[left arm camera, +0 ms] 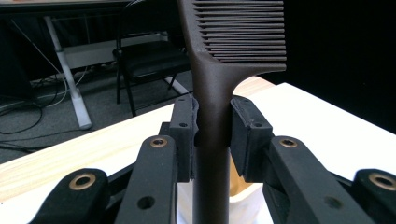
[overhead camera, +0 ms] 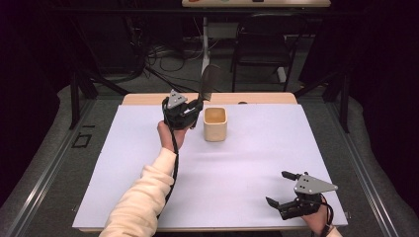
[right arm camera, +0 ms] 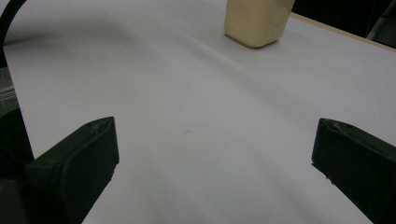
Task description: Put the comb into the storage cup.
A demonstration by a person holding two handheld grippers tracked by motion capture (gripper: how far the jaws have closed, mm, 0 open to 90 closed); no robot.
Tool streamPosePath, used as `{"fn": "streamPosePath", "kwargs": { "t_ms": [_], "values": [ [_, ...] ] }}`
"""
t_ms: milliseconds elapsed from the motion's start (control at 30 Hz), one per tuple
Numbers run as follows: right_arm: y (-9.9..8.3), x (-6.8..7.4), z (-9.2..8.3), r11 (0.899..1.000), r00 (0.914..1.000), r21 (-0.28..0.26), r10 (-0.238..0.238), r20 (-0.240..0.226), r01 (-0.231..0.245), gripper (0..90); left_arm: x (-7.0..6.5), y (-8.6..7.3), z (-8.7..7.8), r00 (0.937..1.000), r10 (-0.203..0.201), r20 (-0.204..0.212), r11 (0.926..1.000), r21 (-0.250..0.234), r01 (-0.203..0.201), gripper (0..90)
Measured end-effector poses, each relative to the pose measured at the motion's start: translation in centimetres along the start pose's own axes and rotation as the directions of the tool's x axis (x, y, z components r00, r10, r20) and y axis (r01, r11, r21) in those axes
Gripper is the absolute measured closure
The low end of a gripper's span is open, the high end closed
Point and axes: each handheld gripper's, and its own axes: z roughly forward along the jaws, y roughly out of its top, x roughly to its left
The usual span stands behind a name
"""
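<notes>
White sheeting covers the table [overhead camera: 222, 182]. At its far side the left gripper [overhead camera: 193, 109] pinches a dark comb [left arm camera: 212, 93] by the handle (teeth upward), just beside a cream cup [overhead camera: 215, 124]. Near the front edge, the right gripper [overhead camera: 281, 188] rests with jaws spread wide.

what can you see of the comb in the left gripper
The comb is dark brown, matte, plastic-looking, with a thick straight handle and a row of fine, close-set teeth off one side of its head. It stands roughly upright, head up, leaning slightly in the high view. The left gripper is shut on its handle, a padded finger pressed against each side. It hangs in the air just left of the cream square cup, near the table's far edge; the handle's lower end is hidden.
</notes>
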Motion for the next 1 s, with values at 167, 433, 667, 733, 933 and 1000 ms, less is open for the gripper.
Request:
{"fn": "streamPosePath", "kwargs": {
  "t_ms": [167,433,667,733,933,1000],
  "values": [
    [0.0,0.0,0.0,1.0,1.0,-0.001,-0.001,0.0,0.001,0.3,-0.1,0.2,0.4,0.9999,-0.009,0.006,0.9999,-0.005,0.009,71.9],
    [0.0,0.0,0.0,1.0,1.0,-0.001,-0.002,-0.001,0.002,0.3,-0.4,0.6,0.9,0.9998,-0.017,0.008,0.9997,-0.015,0.018,72.0],
    [0.0,0.0,0.0,1.0,1.0,0.001,-0.004,0.0,0.004,0.3,-0.5,0.8,1.2,0.9997,-0.023,0.012,0.9994,-0.023,0.024,71.9],
    [0.0,-0.1,0.0,1.0,1.0,0.001,-0.005,-0.001,0.005,0.3,-0.5,0.8,1.3,0.9995,-0.029,0.012,0.9991,-0.03,0.029,71.9],
    [0.0,-0.1,0.0,1.0,1.0,0.0,-0.005,-0.001,0.005,0.4,-0.6,1.0,1.6,0.9991,-0.036,0.021,0.9985,-0.04,0.037,72.0],
    [0.0,-0.1,0.0,1.0,1.0,0.0,-0.005,-0.002,0.005,0.5,-0.7,1.1,1.8,0.9988,-0.043,0.026,0.998,-0.046,0.044,72.0]
  ]
}}
